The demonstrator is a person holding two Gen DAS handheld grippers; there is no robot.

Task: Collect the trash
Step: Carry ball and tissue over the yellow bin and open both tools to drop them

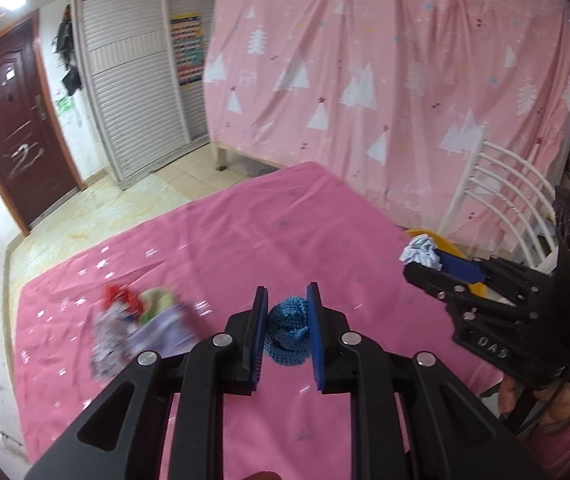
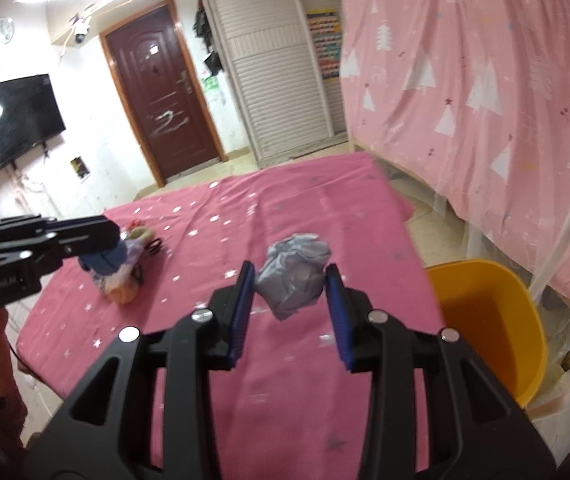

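Left wrist view puts my left gripper (image 1: 287, 330) nearest, its blue pads drawn in and pinching a blue knitted wad (image 1: 288, 334) clear above the pink tablecloth (image 1: 245, 240). Right of it, my right gripper (image 1: 425, 258) reaches out with a crumpled grey-white paper ball (image 1: 419, 253) nipped at its tip, the hand (image 1: 545, 400) below it in a dark red sleeve. Left on the cloth and farther off lies a blurred heap of wrappers (image 1: 137, 320), red, green and lilac; I cannot tell the pieces apart.

From the right wrist view, the paper ball sits between my right pads, held on both sides, with the yellow bin (image 2: 493, 320) just right of the table edge and below it. Its mouth faces up and it looks empty from here.

I judge this as the carry step: both pieces are lifted, neither is yet over the bin. The next move calls for swinging the right gripper rightward past the table edge until the ball hangs over the opening, then spreading the pads. The left should follow, not crowd. Both grippers tilt downward and forward, the left more steeply. Beyond the table stand the pink curtain (image 1: 385, 80) and brown door (image 1: 17, 120).
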